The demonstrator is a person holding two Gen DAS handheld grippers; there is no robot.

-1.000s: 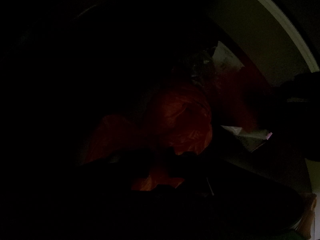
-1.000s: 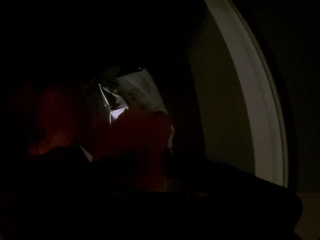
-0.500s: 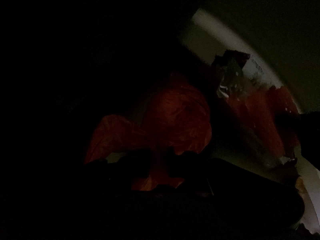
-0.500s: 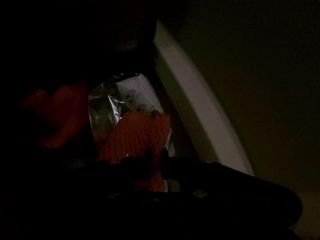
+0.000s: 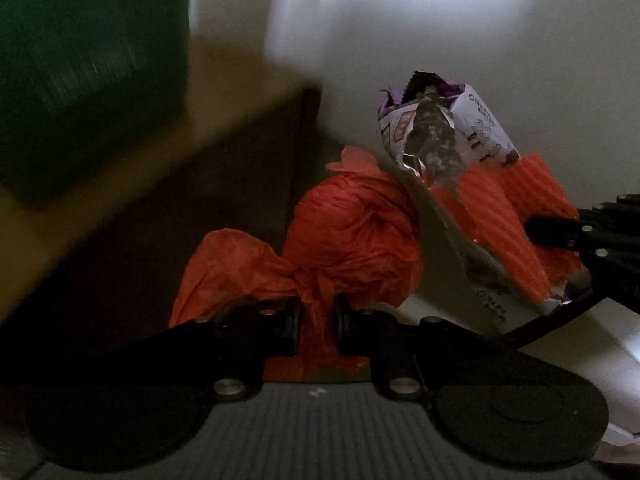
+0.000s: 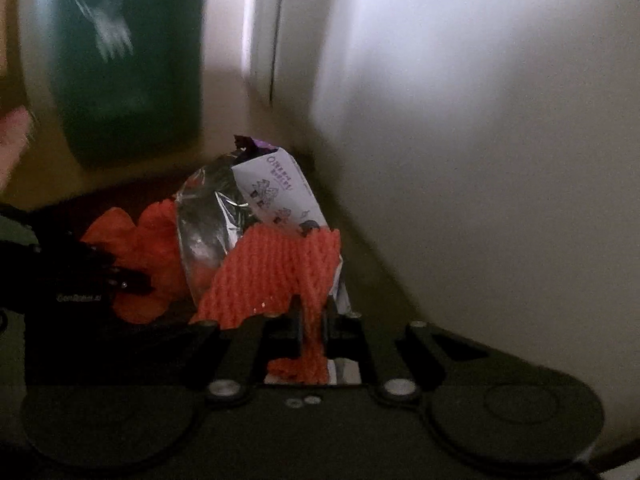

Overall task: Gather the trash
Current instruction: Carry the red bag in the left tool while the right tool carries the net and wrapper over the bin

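My left gripper point(image 5: 317, 326) is shut on a crumpled orange plastic bag point(image 5: 352, 236). My right gripper point(image 6: 314, 322) is shut on an orange foam net point(image 6: 276, 272) together with a torn white and purple snack wrapper point(image 6: 276, 192) with a foil inside. The right gripper shows in the left wrist view point(image 5: 568, 236) at the right, holding the wrapper point(image 5: 440, 136) and the net point(image 5: 504, 216). The left gripper shows in the right wrist view point(image 6: 120, 276) at the left with the orange bag point(image 6: 144, 248).
A dark green bin point(image 5: 88, 60) stands blurred at the upper left, also in the right wrist view point(image 6: 128, 60). A pale wall point(image 6: 480, 140) fills the right side. A dark brown surface point(image 5: 208, 216) lies below the bin.
Both grippers have come out of a dark enclosed space into light, still holding the same trash. The green bin and the wall have come into view.
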